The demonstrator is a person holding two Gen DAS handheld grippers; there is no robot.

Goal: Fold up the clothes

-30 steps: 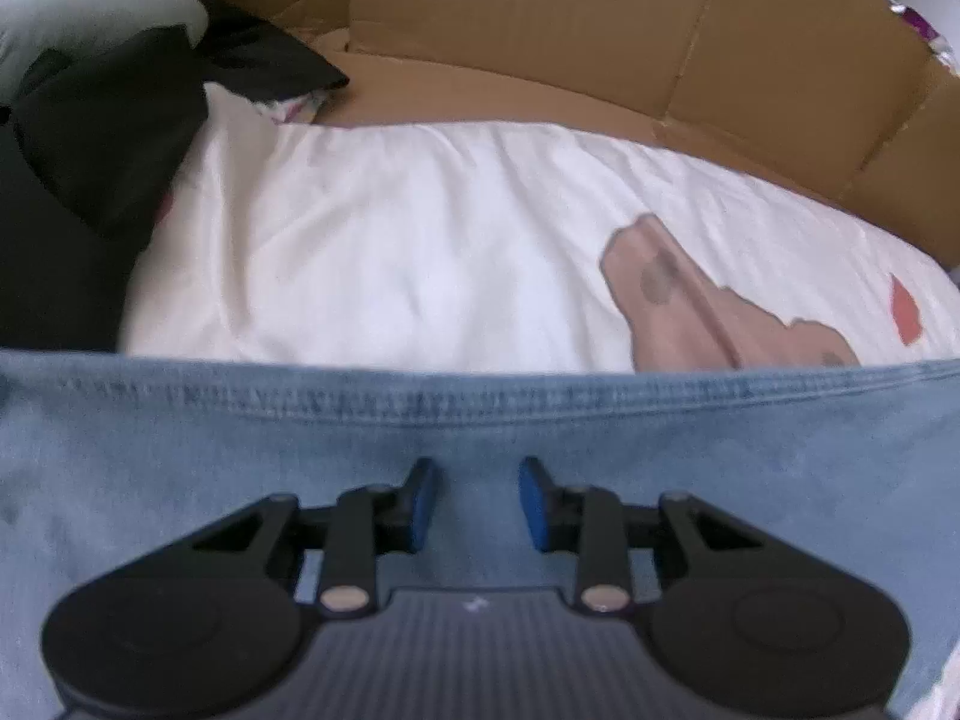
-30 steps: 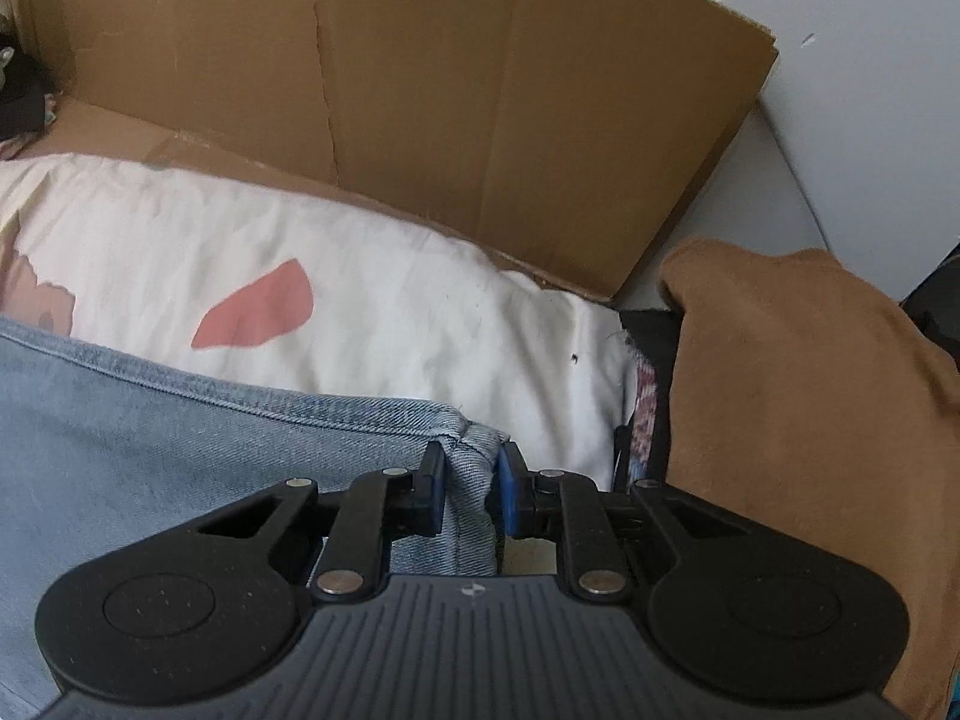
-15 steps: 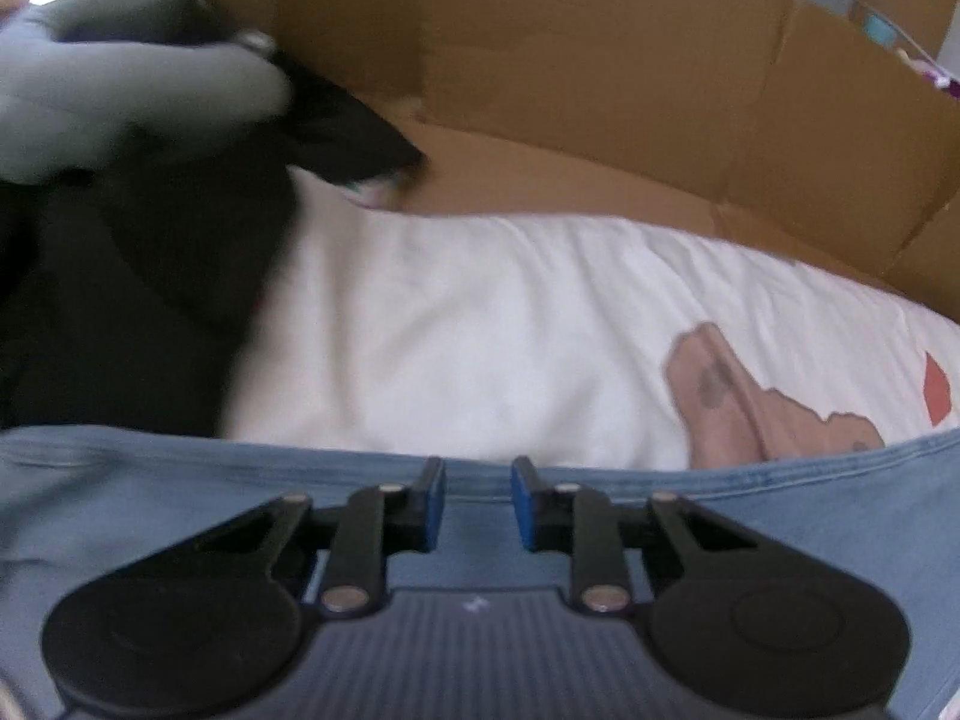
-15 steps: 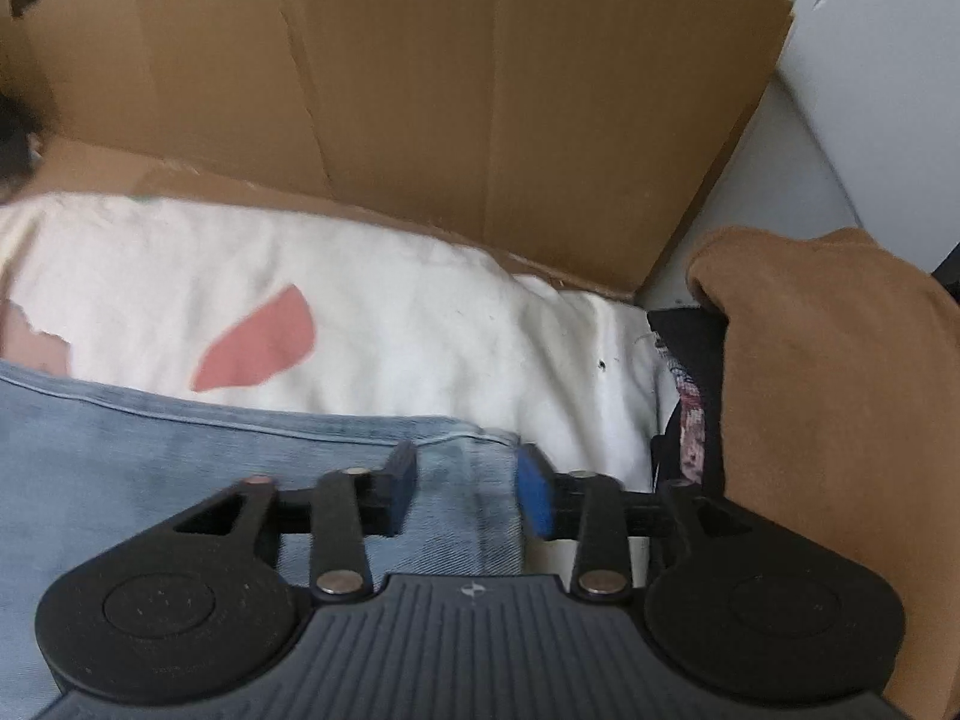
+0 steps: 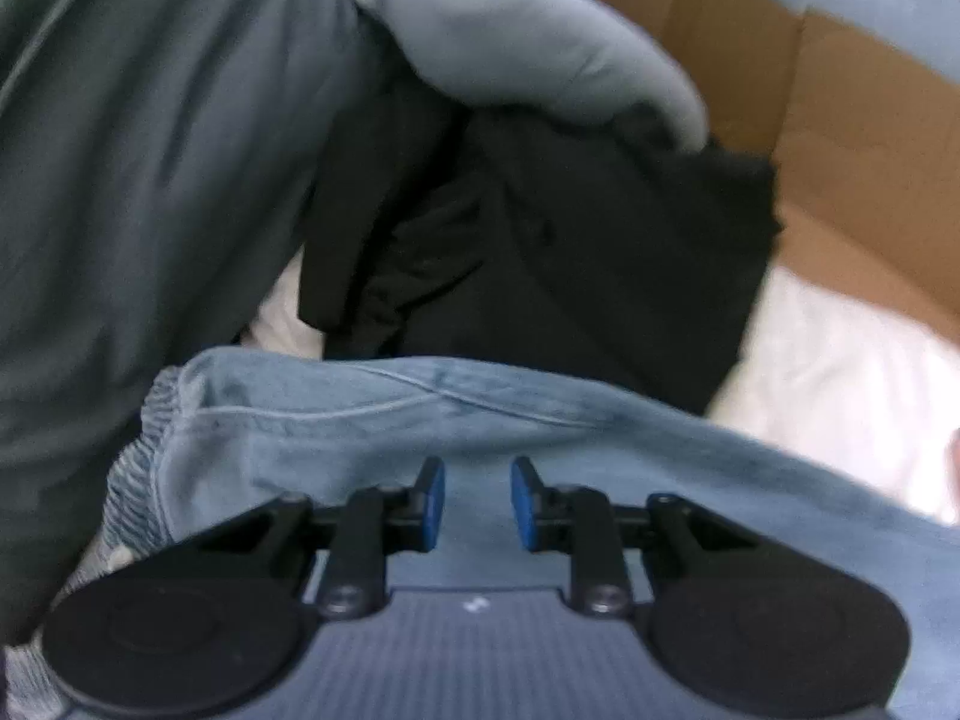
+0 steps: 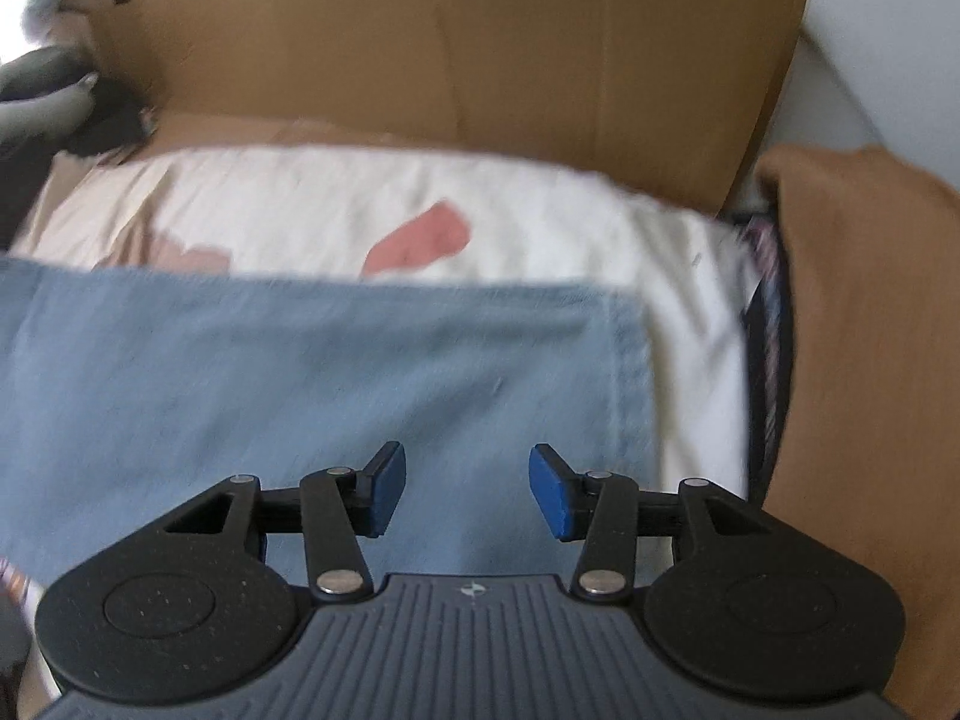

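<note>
Both grippers now stand clear of the denim garment point(image 6: 336, 372), which lies spread flat over the white printed sheet point(image 6: 540, 222) in front of the cardboard wall point(image 6: 456, 42). A second ago the right gripper point(image 6: 467, 492) pinched the garment's hemmed corner; half a second ago its jaws parted; now they are spread wide with bare denim between them, and the view sits back from the hem, the corner lying smooth toward the brown cloth point(image 6: 870, 324) beside the sheet. The left gripper point(image 5: 469, 497), its jaws apart with a narrower gap and nothing between them, has swung away from the sheet's printed figure toward the garment's other end, where a gathered elastic edge point(image 5: 144, 450) curls up against a dark grey-green fabric point(image 5: 138, 168). Beyond that edge, farther from the denim, a black garment point(image 5: 570, 252) and a pale grey one point(image 5: 516, 42) are heaped against the cardboard. Both now views are blurred, which suggests the grippers are moving. The release leaves the denim laid out with one straight long edge toward the cardboard; whether it lies single or already doubled over cannot be told from here. The scene fits either a piece just laid flat for folding or a fold just set down and let go, with the left gripper's turn toward the elastic end hinting that this end gets attention next
</note>
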